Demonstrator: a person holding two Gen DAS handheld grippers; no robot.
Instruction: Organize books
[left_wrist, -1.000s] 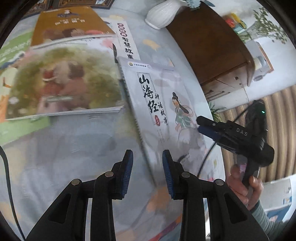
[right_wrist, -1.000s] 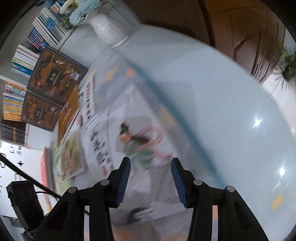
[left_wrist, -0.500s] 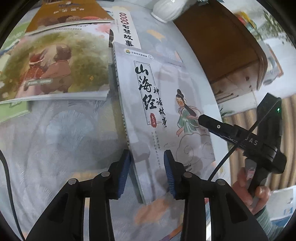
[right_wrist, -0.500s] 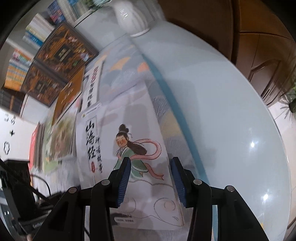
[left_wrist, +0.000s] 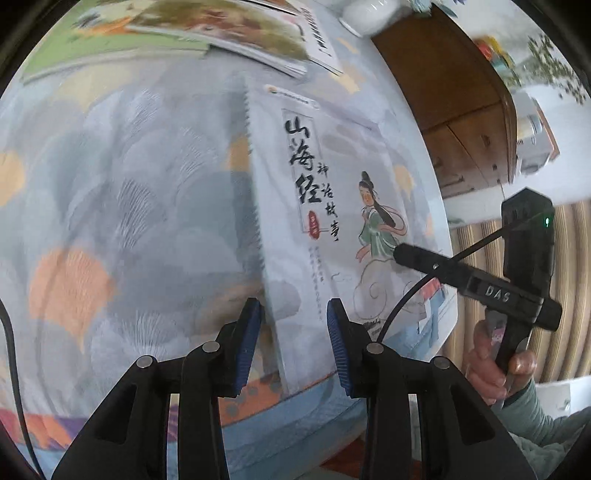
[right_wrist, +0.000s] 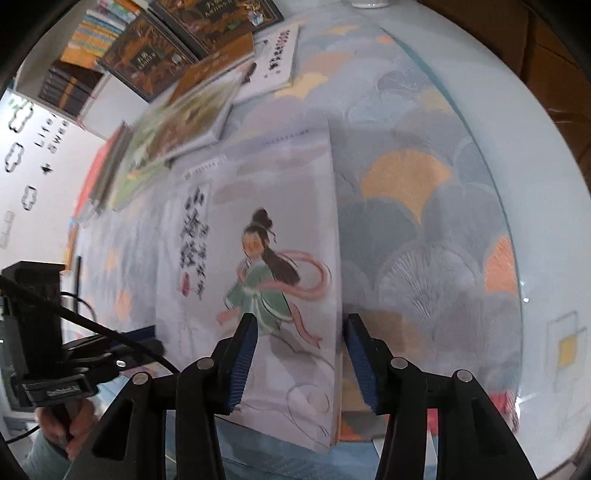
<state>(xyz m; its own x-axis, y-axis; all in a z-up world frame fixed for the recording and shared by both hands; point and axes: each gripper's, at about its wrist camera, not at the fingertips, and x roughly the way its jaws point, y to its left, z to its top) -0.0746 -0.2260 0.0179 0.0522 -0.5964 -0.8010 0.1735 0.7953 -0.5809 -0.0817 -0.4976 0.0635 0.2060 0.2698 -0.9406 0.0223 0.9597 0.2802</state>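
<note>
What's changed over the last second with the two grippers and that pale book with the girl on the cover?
Both grippers have closed in on the pale book. The left gripper now straddles its left edge near the bottom corner; the right gripper straddles its right edge, jaws opening. Neither pair of pads visibly presses on it yet. The book lies flat on the patterned tablecloth, and the stack of picture books stays beyond it.

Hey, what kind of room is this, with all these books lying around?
Probably a living room or study at home: a patterned tablecloth, a wooden cabinet beside the table, and shelves of books behind.
</note>
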